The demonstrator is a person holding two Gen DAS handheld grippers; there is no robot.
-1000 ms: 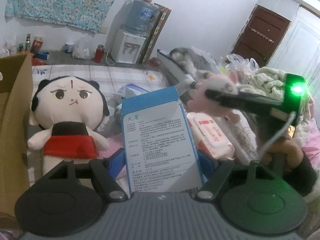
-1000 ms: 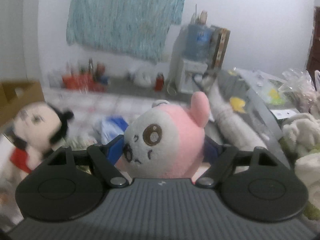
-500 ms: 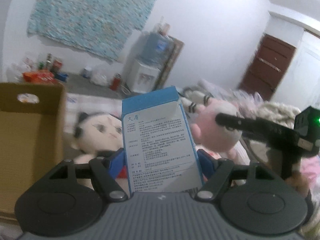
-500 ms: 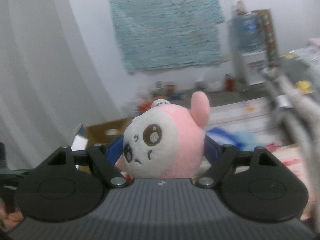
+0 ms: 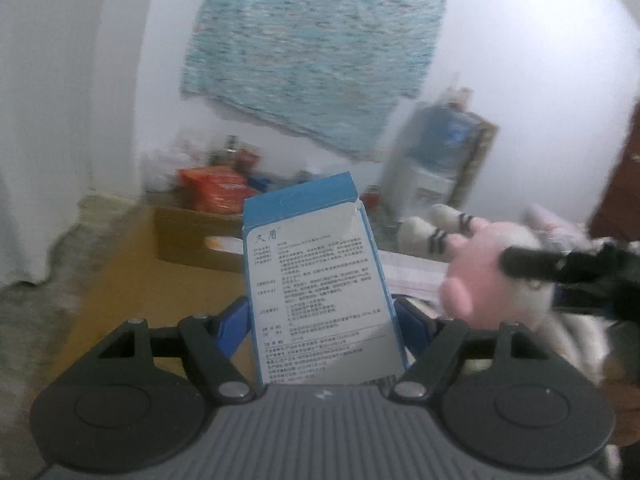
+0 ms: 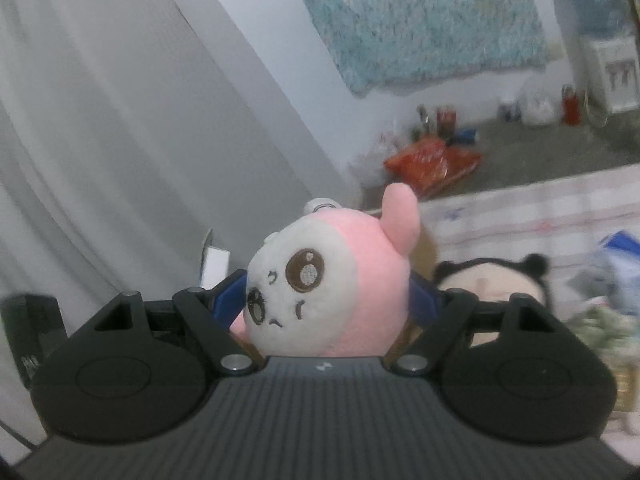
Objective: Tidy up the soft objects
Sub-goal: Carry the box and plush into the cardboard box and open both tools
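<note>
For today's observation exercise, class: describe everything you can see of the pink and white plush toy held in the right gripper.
The pink and white plush toy is small, round and soft-looking: a white face with brown embroidered eyes and a tiny mouth, a pink body, one stubby pink ear up, and a pale loop on top. It sits upright and off the surface, squeezed on both sides between the blue pads of the right gripper. In the left wrist view it shows blurred at the right, beside the blue box.

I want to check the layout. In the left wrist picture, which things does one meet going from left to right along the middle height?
Cardboard box → blue and white carton held by the left gripper → pink and white plush toy → right gripper holding that toy.
</note>
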